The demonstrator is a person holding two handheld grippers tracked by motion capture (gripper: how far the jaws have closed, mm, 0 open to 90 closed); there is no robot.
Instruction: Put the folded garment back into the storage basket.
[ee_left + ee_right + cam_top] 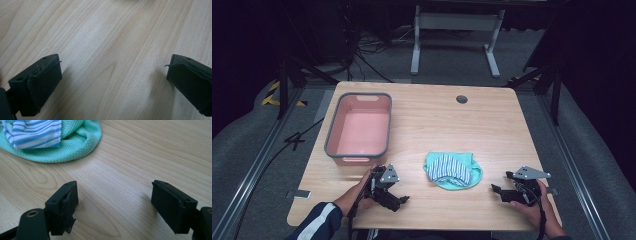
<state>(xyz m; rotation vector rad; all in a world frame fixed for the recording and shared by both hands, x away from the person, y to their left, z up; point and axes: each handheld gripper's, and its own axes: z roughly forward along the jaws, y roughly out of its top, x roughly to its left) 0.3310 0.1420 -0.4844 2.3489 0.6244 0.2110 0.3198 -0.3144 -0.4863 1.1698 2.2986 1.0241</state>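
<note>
Centrally on the near half of the wooden counter [492, 120] lies a mint-green cloth [453, 171] with a blue-striped cloth [449, 169] bundled on top. Both the left claw [398, 200] and the right claw [499, 189] gape wide and empty, flanking it. Farther left sits a pink basin [359, 128].

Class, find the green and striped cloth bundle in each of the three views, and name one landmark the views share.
High view: cloth bundle lies near the table's front edge, between the two grippers.
Left gripper view: too little at the top edge to tell.
Right gripper view: cloth bundle at upper left, beyond the open jaws.
Shared landmark: the wooden tabletop.
</note>
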